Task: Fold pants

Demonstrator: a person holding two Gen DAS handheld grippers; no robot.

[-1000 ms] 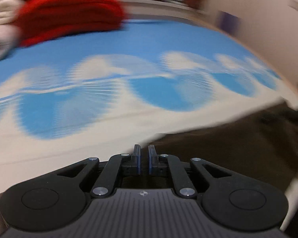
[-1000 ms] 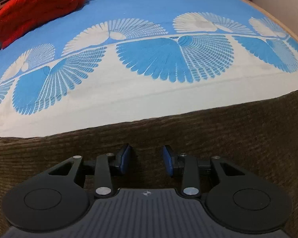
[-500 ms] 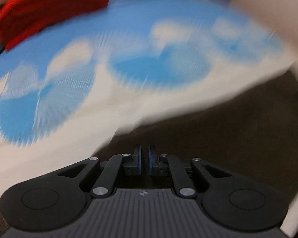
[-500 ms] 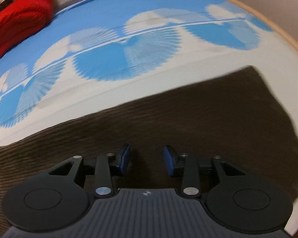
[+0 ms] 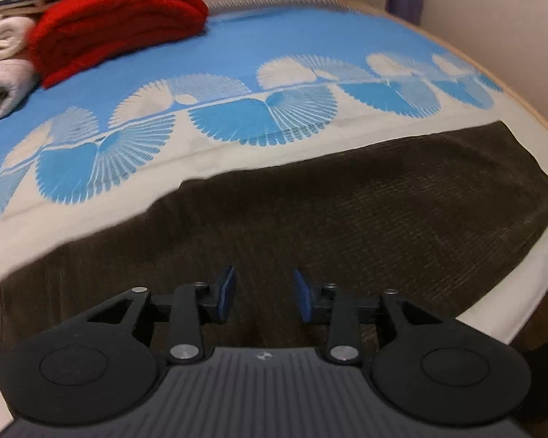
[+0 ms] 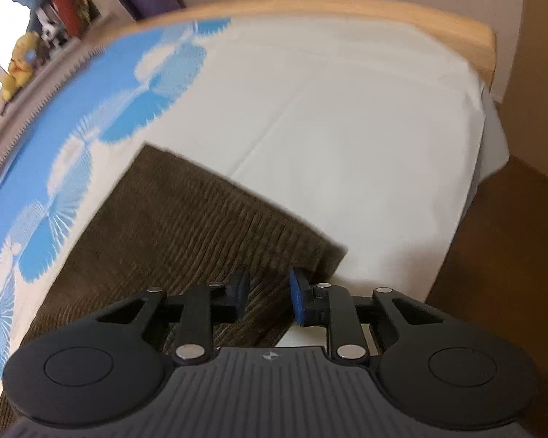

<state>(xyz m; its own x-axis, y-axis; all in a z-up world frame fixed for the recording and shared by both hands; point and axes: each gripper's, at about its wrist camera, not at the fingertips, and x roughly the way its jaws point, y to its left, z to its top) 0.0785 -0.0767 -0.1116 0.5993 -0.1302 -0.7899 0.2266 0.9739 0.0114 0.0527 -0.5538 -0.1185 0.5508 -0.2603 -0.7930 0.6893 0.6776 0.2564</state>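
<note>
left wrist view, left to right: folded cream blankets [image 5: 0, 73] at the far left edge, with a folded red blanket [image 5: 117, 18] lying against them on the bed sheet [image 5: 237, 54], which is blue at the far side, printed with a row of blue and white fan shapes, and plain cream nearer the camera. the brown corduroy pants [image 5: 347, 211] lie flat across the cream part of the sheet, running from the lower left to a squared end near the right edge of the bed. the left gripper [image 5: 263, 294] hangs tilted down over the pants; its jaws have just been opening and now stand moderately apart, with the cloth below them and nothing pinched between the blue pads [image 5: 225, 294]. a purple object [image 5: 403, 0] stands by the wall at the far right.

right wrist view, left to right: a yellow soft toy [image 6: 20, 65] on a ledge at the upper left, the blue fan print down the left side, then the pants [image 6: 186, 226] running diagonally to a corner near the right gripper [image 6: 268, 295]. its jaws have been opening slightly and stand moderately apart, straddling the edge of the cloth near that corner; the pads are not pressed on it. plain white sheet fills the centre and right, bordered by a pale wooden bed frame [image 6: 383, 14], with brown floor [image 6: 500, 255] at the far right.
</note>
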